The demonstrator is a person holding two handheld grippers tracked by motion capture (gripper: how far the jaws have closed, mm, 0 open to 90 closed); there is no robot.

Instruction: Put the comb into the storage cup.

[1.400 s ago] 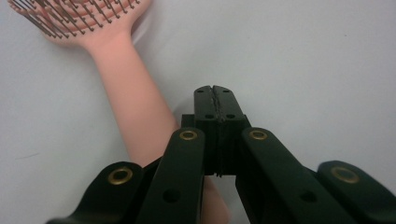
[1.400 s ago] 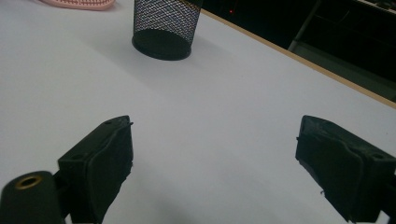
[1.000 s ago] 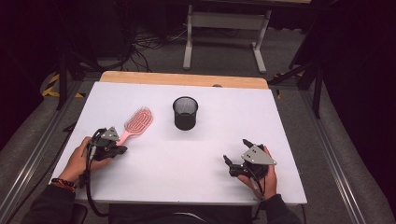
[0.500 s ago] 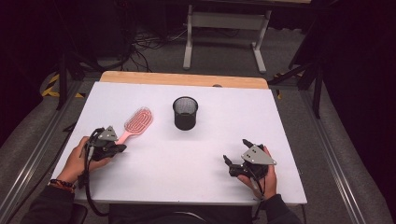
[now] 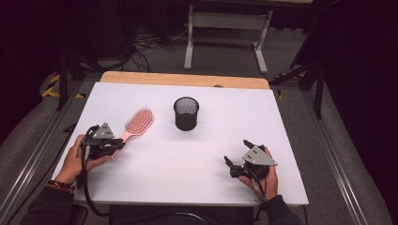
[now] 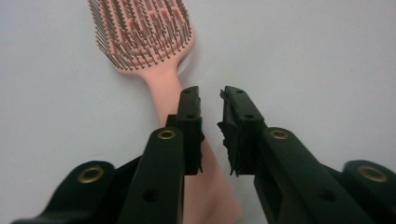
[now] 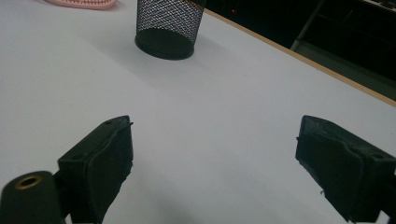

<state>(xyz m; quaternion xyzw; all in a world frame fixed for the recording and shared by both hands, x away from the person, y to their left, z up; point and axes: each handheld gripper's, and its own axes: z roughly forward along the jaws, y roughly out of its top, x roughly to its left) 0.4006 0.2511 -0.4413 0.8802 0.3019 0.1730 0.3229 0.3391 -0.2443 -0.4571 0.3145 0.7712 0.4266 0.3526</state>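
Note:
A pink paddle hairbrush (image 5: 139, 121) lies on the white table (image 5: 211, 150) at the left, its handle pointing toward the person. My left gripper (image 5: 118, 146) sits low over the end of that handle. In the left gripper view the jaws (image 6: 210, 95) stand a narrow gap apart and have just been opening. The handle (image 6: 163, 88) runs under the left jaw and shows between the two, with no pad pressing on it. My right gripper (image 5: 237, 153) rests near the front right, wide open (image 7: 215, 130) with bare table between its jaws.
A black mesh cup (image 5: 186, 113) stands upright at the table's middle, also ahead of the right gripper (image 7: 168, 23). A wooden strip (image 5: 187, 79) borders the far edge. Beyond it are a dark floor, cables and a metal stand.
In the high view the left hand has barely shifted at the brush handle. The brush, the cup and the right gripper stay where they were.

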